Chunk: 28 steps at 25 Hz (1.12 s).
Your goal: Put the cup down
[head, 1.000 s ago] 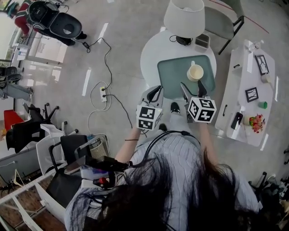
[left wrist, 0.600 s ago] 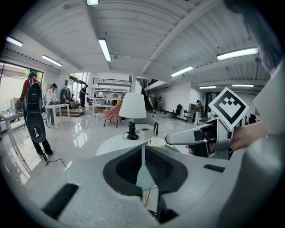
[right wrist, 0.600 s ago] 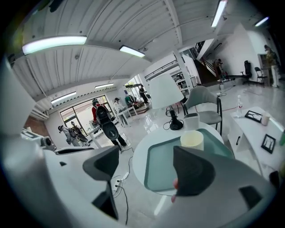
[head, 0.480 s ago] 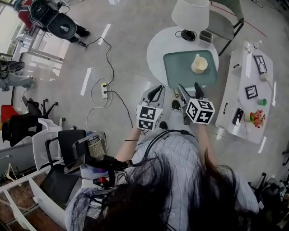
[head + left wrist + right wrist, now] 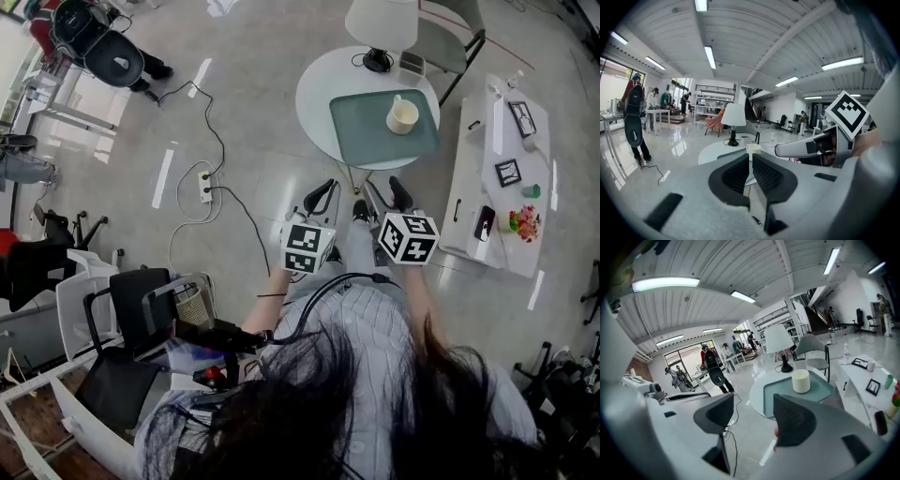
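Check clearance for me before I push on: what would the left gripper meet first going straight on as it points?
Probably the near rim of the round table, straight ahead of the left gripper; the cup stands farther back. Depth is unclear, so it might pass below.

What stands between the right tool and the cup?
Nothing visible. The cup stands on the tray, apart from the right tool, whose empty jaws have just been closing. Only floor lies between.

Cup [image 5: 403,114] smooth, matt; tray [image 5: 361,136] matt; round table [image 5: 313,98] smooth; floor [image 5: 262,66] glossy.
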{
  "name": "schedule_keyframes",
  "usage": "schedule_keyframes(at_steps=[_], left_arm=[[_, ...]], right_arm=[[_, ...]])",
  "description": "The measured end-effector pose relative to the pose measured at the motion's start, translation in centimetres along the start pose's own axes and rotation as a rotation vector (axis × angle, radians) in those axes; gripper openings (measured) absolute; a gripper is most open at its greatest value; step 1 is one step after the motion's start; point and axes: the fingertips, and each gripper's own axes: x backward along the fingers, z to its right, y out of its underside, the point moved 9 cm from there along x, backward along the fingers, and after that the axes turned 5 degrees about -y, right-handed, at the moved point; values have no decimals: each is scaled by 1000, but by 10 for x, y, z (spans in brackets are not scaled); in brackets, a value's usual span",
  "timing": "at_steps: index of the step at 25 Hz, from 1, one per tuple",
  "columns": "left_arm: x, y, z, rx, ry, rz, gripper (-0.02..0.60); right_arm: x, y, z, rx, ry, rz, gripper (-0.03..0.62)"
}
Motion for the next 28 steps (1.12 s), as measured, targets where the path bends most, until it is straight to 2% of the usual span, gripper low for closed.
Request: schedule_keyframes(at_steps=[9,18,28], left_arm=[[23,11,18,33,29,22,32],[28,8,34,50,59,32,31],[34,6,77,34,77,33,31]], right_arm=[[34,14,-17,-33,7,19,224],[54,20,-18,-62,29,15,132],[93,30,-3,-74,27,24,114]])
